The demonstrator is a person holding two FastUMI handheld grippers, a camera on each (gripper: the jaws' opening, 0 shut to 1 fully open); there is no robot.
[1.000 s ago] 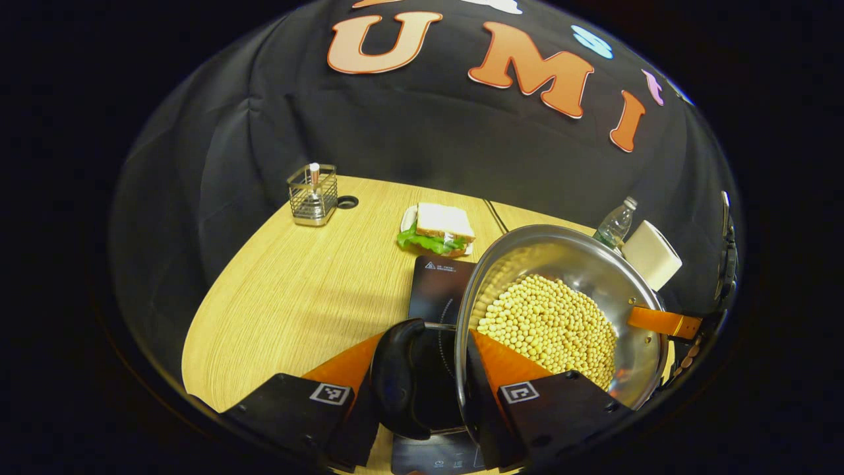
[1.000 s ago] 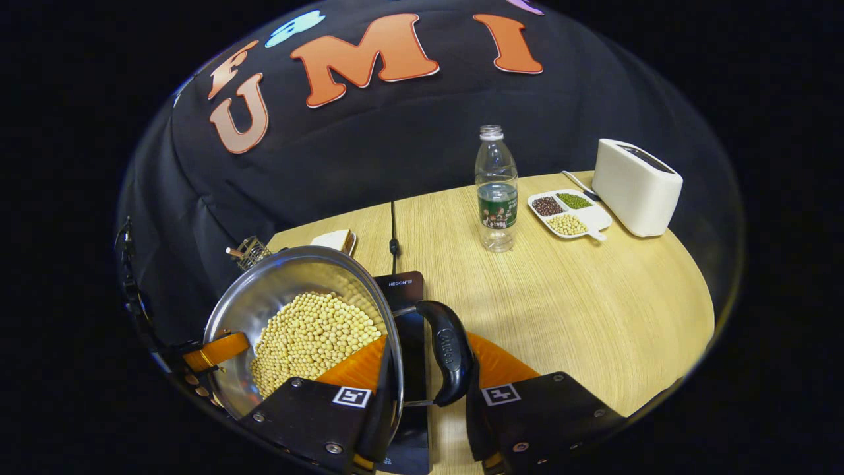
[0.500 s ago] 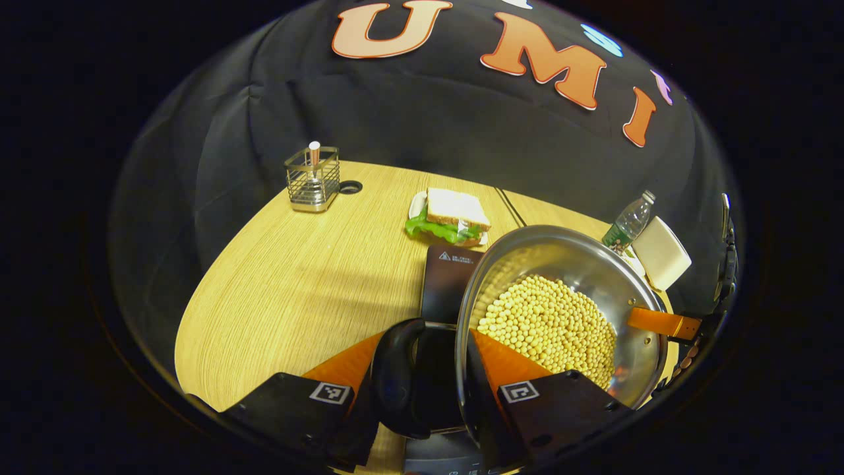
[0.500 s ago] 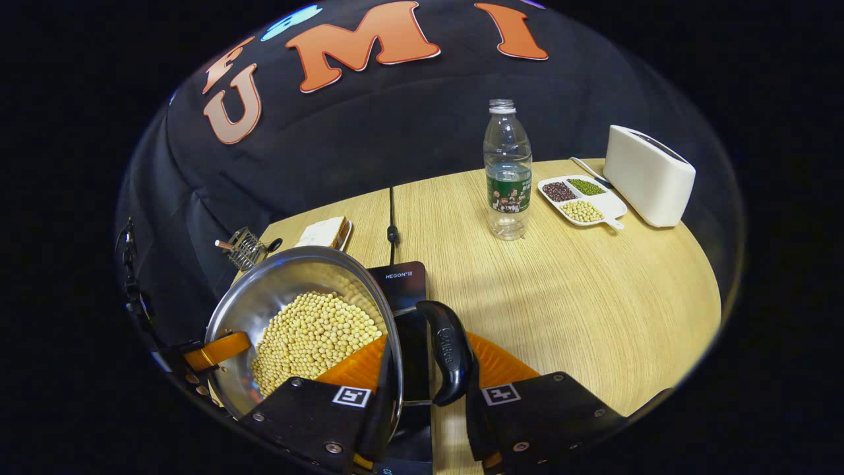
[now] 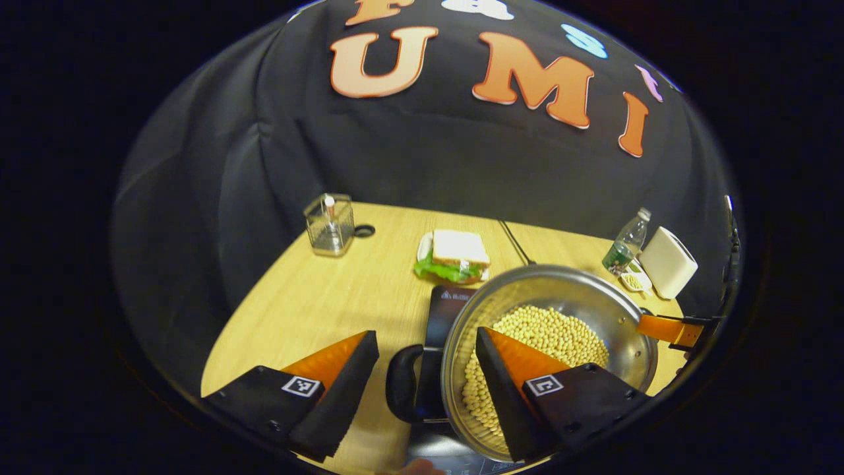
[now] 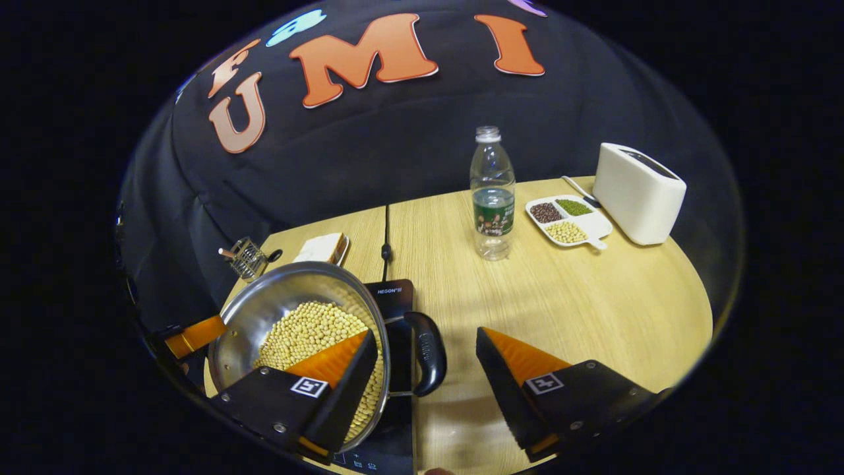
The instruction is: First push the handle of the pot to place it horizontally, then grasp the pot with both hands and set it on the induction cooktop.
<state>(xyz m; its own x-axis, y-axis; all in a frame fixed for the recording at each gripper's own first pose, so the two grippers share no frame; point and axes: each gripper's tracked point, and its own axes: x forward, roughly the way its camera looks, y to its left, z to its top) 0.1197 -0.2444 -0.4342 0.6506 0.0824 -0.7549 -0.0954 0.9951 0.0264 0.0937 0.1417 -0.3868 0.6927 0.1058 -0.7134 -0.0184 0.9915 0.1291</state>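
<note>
A steel pot (image 5: 560, 290) full of soybeans (image 5: 554, 330) rests on the black induction cooktop (image 5: 452, 303). Its black side handle (image 5: 399, 392) lies below and between the spread fingers of my left gripper (image 5: 425, 335), which is open and touches nothing. In the right gripper view the pot (image 6: 277, 297) stands on the cooktop (image 6: 395, 293), and its other black handle (image 6: 427, 353) lies under the gap of my right gripper (image 6: 426, 335), also open. Each view shows the other gripper's finger (image 5: 669, 328) (image 6: 194, 335) at the pot's far side.
A sandwich (image 5: 455, 254) on a plate and a wire holder (image 5: 330, 224) stand behind the cooktop. A water bottle (image 6: 491, 191), a divided tray of beans (image 6: 567, 221) and a white toaster (image 6: 636, 191) stand at the back right. A cable (image 6: 386, 244) runs back from the cooktop.
Both grippers were shut on the pot's handles; now both have opened and drawn back above them. The pot has settled flat on the cooktop.
</note>
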